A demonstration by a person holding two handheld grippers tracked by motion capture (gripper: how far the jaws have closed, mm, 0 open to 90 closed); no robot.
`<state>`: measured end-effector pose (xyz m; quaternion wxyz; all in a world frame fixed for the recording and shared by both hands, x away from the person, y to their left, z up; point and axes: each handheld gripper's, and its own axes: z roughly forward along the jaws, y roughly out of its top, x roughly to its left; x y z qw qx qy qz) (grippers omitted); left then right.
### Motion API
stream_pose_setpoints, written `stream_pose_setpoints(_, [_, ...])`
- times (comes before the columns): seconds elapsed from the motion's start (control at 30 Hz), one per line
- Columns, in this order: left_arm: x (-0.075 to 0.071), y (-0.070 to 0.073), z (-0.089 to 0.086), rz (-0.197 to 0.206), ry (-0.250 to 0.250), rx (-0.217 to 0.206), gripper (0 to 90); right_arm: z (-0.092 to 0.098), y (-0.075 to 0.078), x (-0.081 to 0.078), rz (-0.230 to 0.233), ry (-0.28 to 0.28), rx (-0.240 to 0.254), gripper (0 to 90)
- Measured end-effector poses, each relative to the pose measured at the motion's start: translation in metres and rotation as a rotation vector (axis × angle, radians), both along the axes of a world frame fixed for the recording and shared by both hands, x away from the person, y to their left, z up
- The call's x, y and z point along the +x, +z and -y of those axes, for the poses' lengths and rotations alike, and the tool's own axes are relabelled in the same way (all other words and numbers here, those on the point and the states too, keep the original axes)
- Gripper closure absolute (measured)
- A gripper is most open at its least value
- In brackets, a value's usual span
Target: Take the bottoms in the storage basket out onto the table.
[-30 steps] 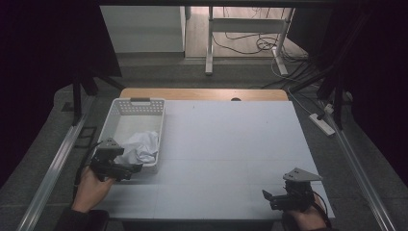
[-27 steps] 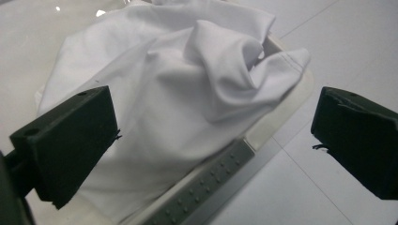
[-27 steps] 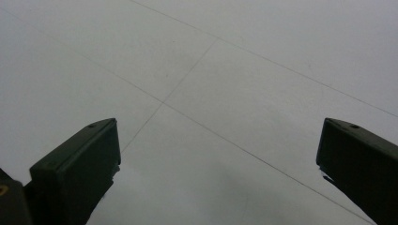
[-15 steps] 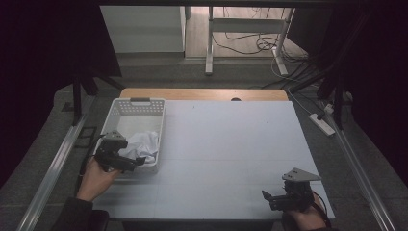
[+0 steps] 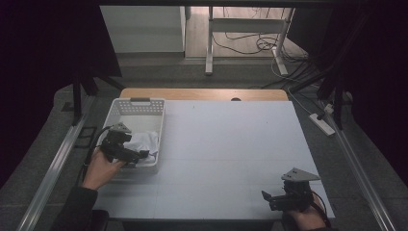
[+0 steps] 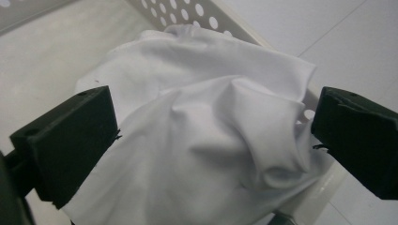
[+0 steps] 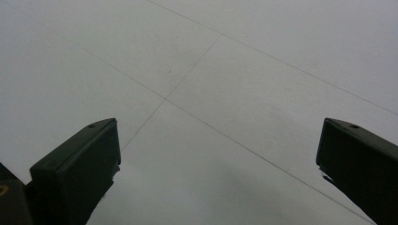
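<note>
A crumpled white cloth (image 5: 143,142) (image 6: 206,140) lies in the near end of a white perforated basket (image 5: 137,107) at the table's left side. My left gripper (image 5: 139,155) (image 6: 211,136) hangs over the basket's near end, open, its two black jaws standing wide on either side of the cloth's bunched top. Whether they touch the fabric I cannot tell. My right gripper (image 5: 267,198) (image 7: 216,164) rests low at the table's near right corner, open, with bare white tabletop between its jaws.
The white table (image 5: 231,144) spreads wide between the two grippers. A wooden strip (image 5: 202,94) runs along its far edge. Metal rails flank both sides, and a power strip (image 5: 322,122) lies off the right edge.
My left gripper has moved forward and to the right, from outside the basket's near left corner to over the cloth. The right gripper has stayed put.
</note>
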<state>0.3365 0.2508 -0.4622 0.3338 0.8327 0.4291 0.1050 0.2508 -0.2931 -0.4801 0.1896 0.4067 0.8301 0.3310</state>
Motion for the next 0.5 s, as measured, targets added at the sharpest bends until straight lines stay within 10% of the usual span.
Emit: stream_pose_setpoints(0.5, [0.018, -0.001, -0.001, -0.019, -0.050, 0.027, 0.0, -0.001, 0.000, 0.000, -0.006, 0.006, -0.007, 0.3])
